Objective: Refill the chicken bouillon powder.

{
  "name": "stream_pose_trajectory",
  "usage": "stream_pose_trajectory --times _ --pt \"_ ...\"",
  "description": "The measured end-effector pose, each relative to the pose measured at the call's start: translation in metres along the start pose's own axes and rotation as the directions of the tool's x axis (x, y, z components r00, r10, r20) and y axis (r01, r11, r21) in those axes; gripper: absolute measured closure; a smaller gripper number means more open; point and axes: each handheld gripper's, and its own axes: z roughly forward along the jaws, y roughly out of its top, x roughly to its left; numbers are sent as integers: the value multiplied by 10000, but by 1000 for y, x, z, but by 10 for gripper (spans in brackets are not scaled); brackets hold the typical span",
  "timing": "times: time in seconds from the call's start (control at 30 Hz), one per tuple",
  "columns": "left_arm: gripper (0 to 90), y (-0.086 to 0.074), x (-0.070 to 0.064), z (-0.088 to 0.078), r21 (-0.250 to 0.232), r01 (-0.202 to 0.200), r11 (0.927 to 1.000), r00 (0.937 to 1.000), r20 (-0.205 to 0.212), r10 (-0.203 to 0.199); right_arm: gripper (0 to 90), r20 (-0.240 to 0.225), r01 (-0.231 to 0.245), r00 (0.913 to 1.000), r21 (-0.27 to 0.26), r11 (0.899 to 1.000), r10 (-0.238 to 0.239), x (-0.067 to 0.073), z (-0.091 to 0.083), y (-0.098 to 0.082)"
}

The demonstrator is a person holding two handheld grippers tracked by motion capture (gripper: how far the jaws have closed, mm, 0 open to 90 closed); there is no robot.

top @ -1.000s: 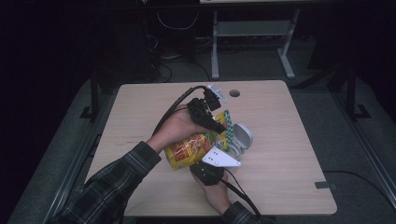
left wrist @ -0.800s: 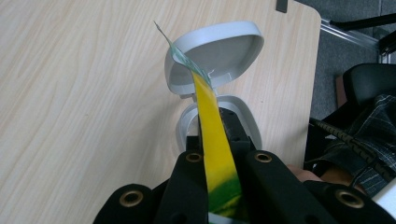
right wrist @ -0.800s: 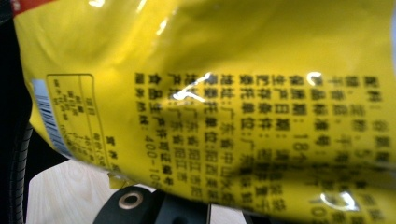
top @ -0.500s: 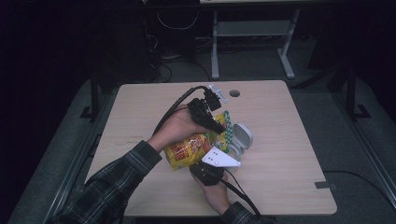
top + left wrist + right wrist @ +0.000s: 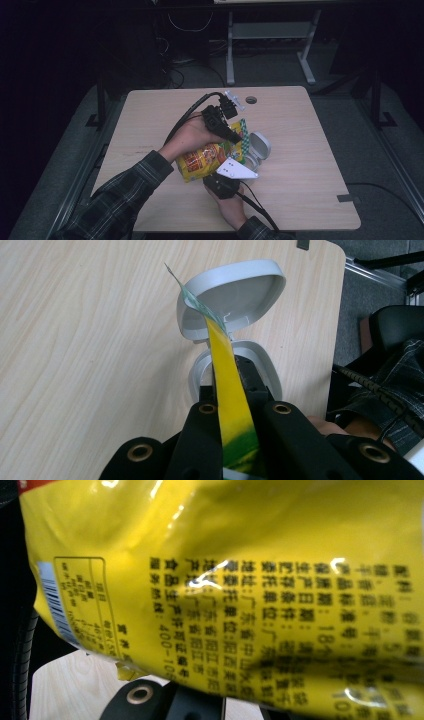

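Observation:
A yellow and red snack bag (image 5: pixel 202 159) is held above the table between both grippers. My left gripper (image 5: pixel 234 136) is shut on the bag's sealed top edge (image 5: pixel 227 385), which runs as a thin yellow strip between the black jaws (image 5: pixel 235 412). My right gripper (image 5: pixel 223 181), with its grey plate on top, holds the bag's lower end from the near side. In the right gripper view the bag's printed back (image 5: pixel 260 595) sits very close and drops into the jaws (image 5: pixel 215 707). Just beyond the bag lies a small grey hinged case (image 5: pixel 258 149), open with its lid (image 5: pixel 235 292) up.
The wooden table (image 5: pixel 310 150) has a round cable hole (image 5: pixel 251 100) near its far edge. A clear bit of plastic (image 5: pixel 234 97) lies beside the left gripper's cable. A metal frame (image 5: pixel 270 35) stands on the floor beyond the table.

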Motion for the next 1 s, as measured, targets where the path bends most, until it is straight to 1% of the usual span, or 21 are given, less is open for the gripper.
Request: stream_pose_trajectory --times 0.1,0.27,0.63,1.0 --pt "897 0 0 0 24 -13 10000 10000 0 13 898 -58 -72 10000 -10 10000 72 0 0 0" --pt "895 0 0 1 -20 41 10000 10000 14 -41 899 -37 -64 10000 -3 10000 64 0 0 0" --pt "896 3 0 2 358 -57 9993 10000 42 56 899 -128 -205 9997 -52 9998 204 1 0 0" --pt "895 8 -1 5 520 -25 9986 10000 -49 28 899 -214 -411 9989 -118 9991 408 -1 -1 1"
